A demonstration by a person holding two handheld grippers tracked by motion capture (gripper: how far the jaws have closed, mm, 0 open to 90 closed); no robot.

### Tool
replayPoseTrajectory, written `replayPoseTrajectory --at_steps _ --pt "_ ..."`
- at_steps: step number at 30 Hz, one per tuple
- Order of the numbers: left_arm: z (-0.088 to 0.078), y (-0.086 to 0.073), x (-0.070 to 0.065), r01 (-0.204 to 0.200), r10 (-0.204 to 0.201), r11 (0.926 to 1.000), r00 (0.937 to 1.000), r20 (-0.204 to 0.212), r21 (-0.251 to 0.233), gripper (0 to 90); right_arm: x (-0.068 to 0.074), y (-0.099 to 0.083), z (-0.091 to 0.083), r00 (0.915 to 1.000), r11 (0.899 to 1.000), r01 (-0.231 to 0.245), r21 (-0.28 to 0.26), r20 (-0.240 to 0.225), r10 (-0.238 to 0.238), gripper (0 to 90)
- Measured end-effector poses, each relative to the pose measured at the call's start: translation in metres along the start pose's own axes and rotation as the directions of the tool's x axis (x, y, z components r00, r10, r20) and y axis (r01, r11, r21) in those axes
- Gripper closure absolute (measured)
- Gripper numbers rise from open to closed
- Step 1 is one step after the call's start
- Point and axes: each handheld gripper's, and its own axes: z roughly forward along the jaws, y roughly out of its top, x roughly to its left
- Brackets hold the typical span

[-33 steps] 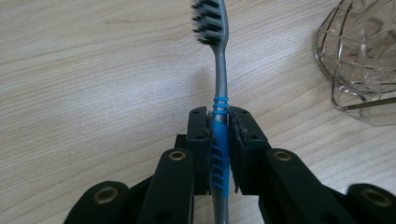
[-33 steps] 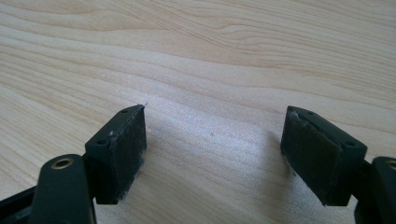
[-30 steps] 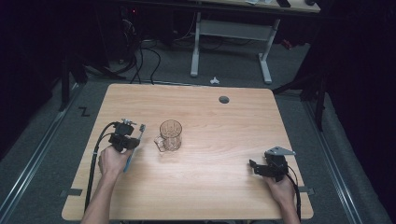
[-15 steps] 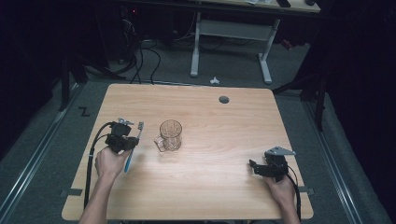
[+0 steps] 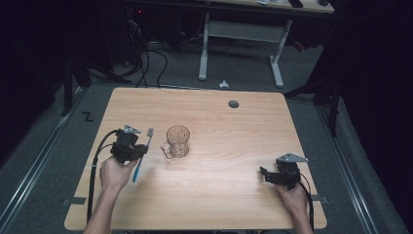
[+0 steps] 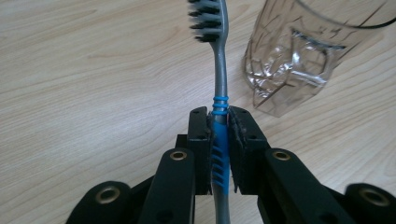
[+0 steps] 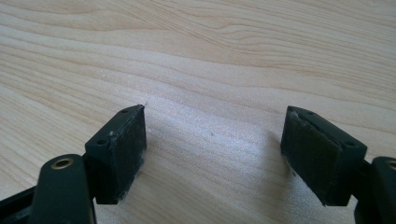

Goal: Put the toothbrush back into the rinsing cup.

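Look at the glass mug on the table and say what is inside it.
The glass mug looks empty; its clear wall shows the wooden table through it. The toothbrush, clamped in the left gripper, is beside it, not inside. The mug's bottom is partly blurred.

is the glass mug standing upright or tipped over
Upright. In the high view the glass mug stands on its base on the table, mouth facing up, just beside the toothbrush.

Left claw [image 5: 138, 148] with clamped toothbrush [image 5: 142, 155] a little nearer the table's left edge, away from glass mug [image 5: 177, 141].
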Motion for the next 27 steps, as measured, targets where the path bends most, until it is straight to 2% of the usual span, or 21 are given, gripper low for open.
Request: replayPoseTrajectory --at_steps 3,4,12,16,27 --pt "-0.003 0.000 -0.002 -0.005 0.005 1.0000 1.0000 0.007 -0.006 79.8 0.000 0.000 0.000 1.0000 1.000 0.000 0.000 0.000 0.000 22.6" --pt "-0.006 -0.001 -0.004 -0.003 0.003 0.9998 0.9997 0.025 -0.020 79.8 0.000 0.000 0.000 1.0000 1.000 0.000 0.000 0.000 0.000 22.6" --pt "-0.019 0.002 -0.014 -0.011 0.016 0.9971 0.9979 0.063 -0.076 79.9 0.000 0.000 0.000 1.0000 1.000 0.000 0.000 0.000 0.000 22.6" --pt "-0.020 0.004 -0.018 -0.021 0.027 0.9964 0.9970 0.072 -0.083 80.0 0.000 0.000 0.000 1.0000 1.000 -0.001 0.000 0.000 0.001 22.6" --pt "-0.025 0.012 -0.026 -0.035 0.050 0.9881 0.9939 0.098 -0.150 80.1 0.000 0.000 0.000 1.0000 1.000 0.001 0.000 -0.001 -0.001 22.7"
